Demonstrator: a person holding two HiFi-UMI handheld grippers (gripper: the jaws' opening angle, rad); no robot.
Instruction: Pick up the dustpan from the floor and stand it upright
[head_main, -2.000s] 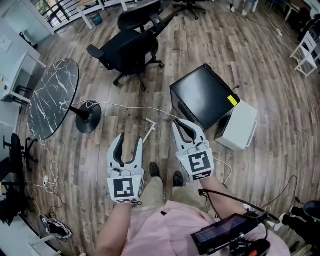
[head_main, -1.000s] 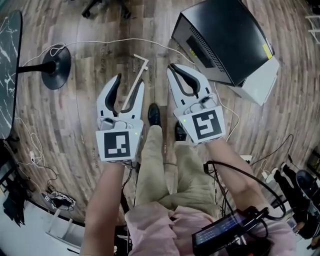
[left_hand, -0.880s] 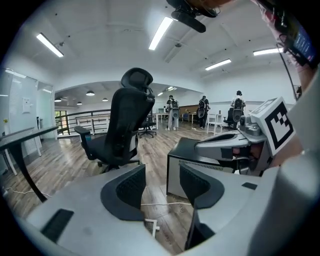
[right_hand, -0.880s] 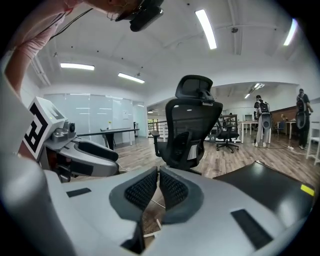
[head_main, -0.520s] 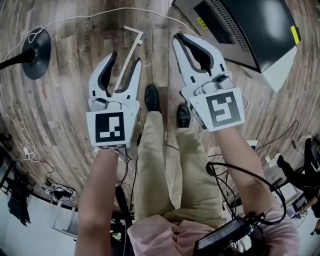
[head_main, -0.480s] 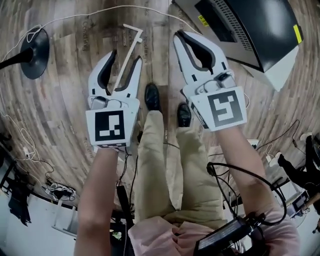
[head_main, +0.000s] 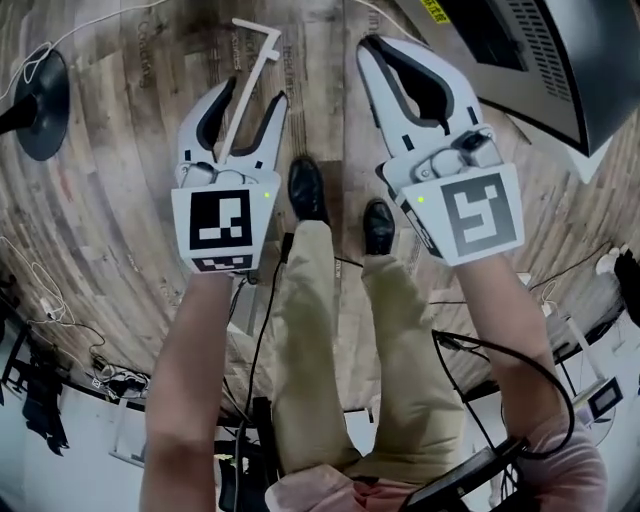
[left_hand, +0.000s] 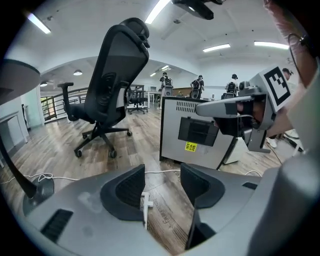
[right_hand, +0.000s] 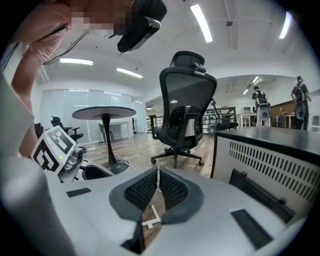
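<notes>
Head view, steeply downward: the person stood on a wooden floor (head_main: 110, 210) in black shoes (head_main: 305, 188), a gripper in each hand. The left gripper (head_main: 252, 95) was released, its jaws spread wide. The white dustpan handle (head_main: 262, 50) lay flat on the floor and ran up between them, its T-shaped end beyond the fingertips. The rest of the dustpan was hidden beneath the gripper body. Left gripper view: the left gripper (left_hand: 162, 172) framed the dustpan handle (left_hand: 145, 205) close beside one ribbed pad; whether they touched could not be judged. Beyond the jaws stood a black cabinet (left_hand: 195, 135) bearing a yellow label (left_hand: 190, 146), and a black office chair (left_hand: 115, 75). The right gripper (left_hand: 235, 107) entered from the right. Right gripper view: the right gripper (right_hand: 158, 172) was clenched, its pads nearly meeting across a thin slit with nothing gripped. The T-end of the dustpan handle (right_hand: 151, 220) showed on the floor through the opening below the pads. Background: office chair (right_hand: 187, 110), round table (right_hand: 104, 112), slotted side of the black cabinet (right_hand: 270, 160). In the head view the right gripper (head_main: 375, 48) was beside the left, between it and the black cabinet (head_main: 545, 60).
</notes>
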